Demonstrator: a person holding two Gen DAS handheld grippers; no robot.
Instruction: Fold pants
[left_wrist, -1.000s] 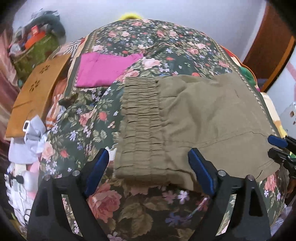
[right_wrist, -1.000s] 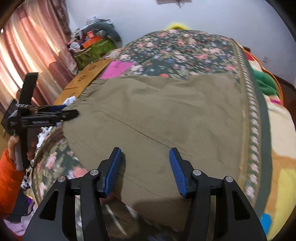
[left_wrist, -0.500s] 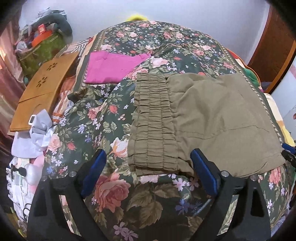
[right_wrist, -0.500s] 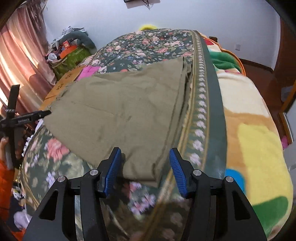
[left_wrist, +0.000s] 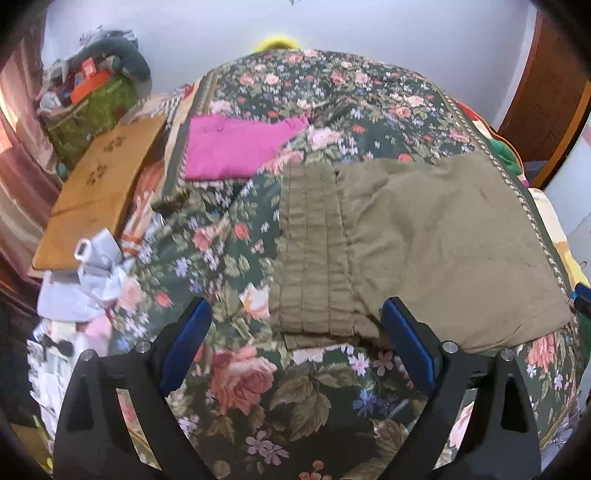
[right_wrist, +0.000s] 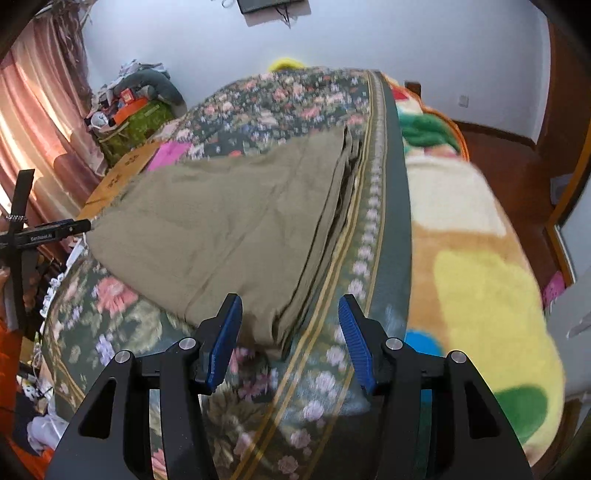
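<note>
The left gripper (left_wrist: 295, 347) hangs wide and empty just short of the gathered waistband of the folded olive-green cotton pants (left_wrist: 424, 251). The right gripper (right_wrist: 290, 341), jaws apart and empty, faces their opposite folded corner beside the floral bedspread's (right_wrist: 369, 229) striped border. A magenta folded cloth (left_wrist: 236, 147) lies beyond. Writing on the left gripper's side is too small to read.
</note>
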